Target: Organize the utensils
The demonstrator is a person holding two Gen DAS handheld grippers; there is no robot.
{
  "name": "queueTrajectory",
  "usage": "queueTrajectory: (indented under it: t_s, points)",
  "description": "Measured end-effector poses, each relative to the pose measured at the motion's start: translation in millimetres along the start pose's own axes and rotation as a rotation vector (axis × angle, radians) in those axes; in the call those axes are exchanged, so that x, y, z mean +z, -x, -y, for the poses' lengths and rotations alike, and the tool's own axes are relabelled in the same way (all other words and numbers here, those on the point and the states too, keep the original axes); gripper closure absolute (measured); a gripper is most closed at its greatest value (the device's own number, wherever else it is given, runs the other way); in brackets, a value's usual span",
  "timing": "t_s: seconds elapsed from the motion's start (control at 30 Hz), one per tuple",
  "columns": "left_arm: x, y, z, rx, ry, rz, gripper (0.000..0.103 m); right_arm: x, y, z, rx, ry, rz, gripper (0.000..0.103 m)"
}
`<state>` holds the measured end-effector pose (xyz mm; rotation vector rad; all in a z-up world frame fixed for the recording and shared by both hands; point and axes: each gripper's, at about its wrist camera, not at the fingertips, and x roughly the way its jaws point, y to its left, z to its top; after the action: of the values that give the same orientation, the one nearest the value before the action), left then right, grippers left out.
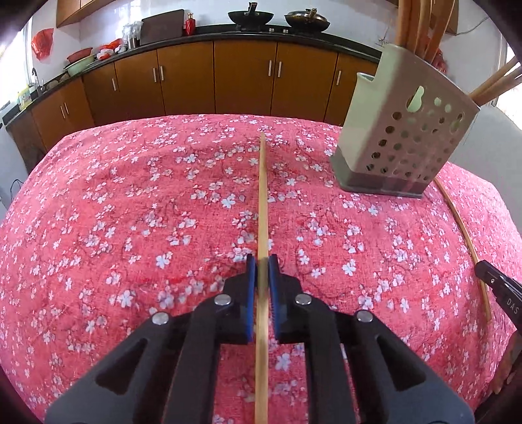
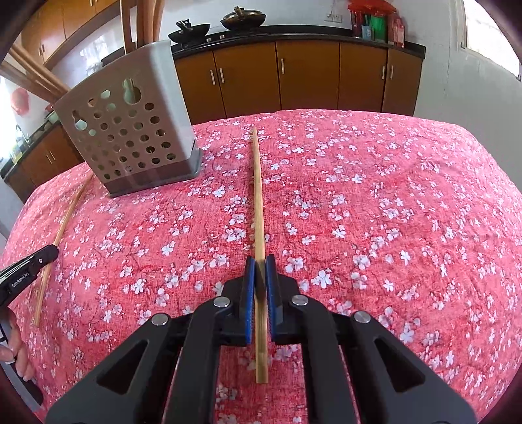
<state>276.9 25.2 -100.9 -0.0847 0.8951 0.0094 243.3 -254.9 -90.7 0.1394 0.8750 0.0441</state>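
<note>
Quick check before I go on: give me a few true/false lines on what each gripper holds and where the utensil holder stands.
1. The left gripper is shut on a chopstick. True.
2. The right gripper is open and holds nothing. False: it is shut on a chopstick.
3. The perforated utensil holder lies on its side. False: it stands on the floral tablecloth.
4. The holder already has utensils in it. True.

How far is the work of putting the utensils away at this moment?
Done: several wooden utensils already stand in the grey perforated plastic holder. In hand: the left gripper is shut on one bamboo chopstick, and the right gripper is shut on another bamboo chopstick. Left: both chopsticks must still go into the holder.
</note>
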Motion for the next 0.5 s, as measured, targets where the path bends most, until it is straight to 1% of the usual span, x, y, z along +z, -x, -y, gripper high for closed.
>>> queueTrajectory:
  t_s: [0.5]
  points:
    - [-3.1,0.4,-0.9,-0.003,0.003,0.002,0.091,-1.5,1.2,-0.1,-0.005,0.002,0.003,0.095]
